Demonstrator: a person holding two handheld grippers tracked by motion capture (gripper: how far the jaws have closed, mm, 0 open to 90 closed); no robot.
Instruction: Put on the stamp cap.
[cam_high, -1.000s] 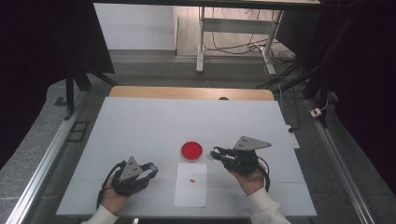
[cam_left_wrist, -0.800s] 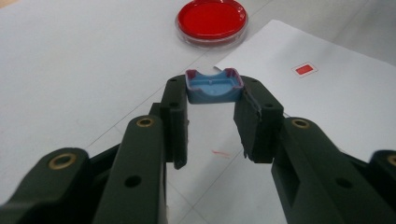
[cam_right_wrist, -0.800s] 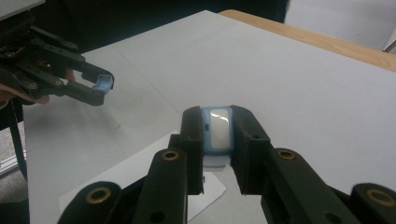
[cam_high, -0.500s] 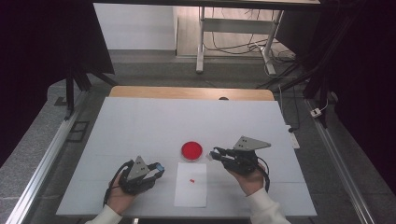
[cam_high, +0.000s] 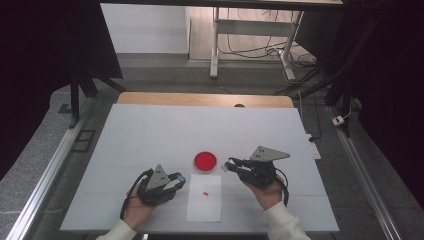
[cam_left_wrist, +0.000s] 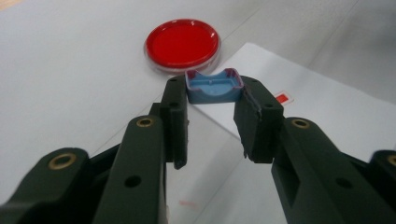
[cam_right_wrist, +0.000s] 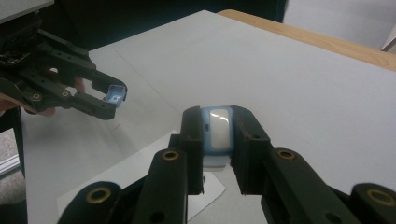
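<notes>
Left hand-held gripper (cam_left_wrist: 212, 109) gripped blue cap (cam_left_wrist: 214, 86); right hand-held gripper (cam_right_wrist: 217, 140) clamped blue case (cam_right_wrist: 217, 128). Parts apart at mid-frame, joining undone.

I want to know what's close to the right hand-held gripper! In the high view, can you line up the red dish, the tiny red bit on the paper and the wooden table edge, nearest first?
From the right hand-held gripper:
1. Red dish, just beside its tips, toward the table's middle.
2. Tiny red bit, on the white paper, nearer the person.
3. Wooden edge, at the table's far side.
</notes>
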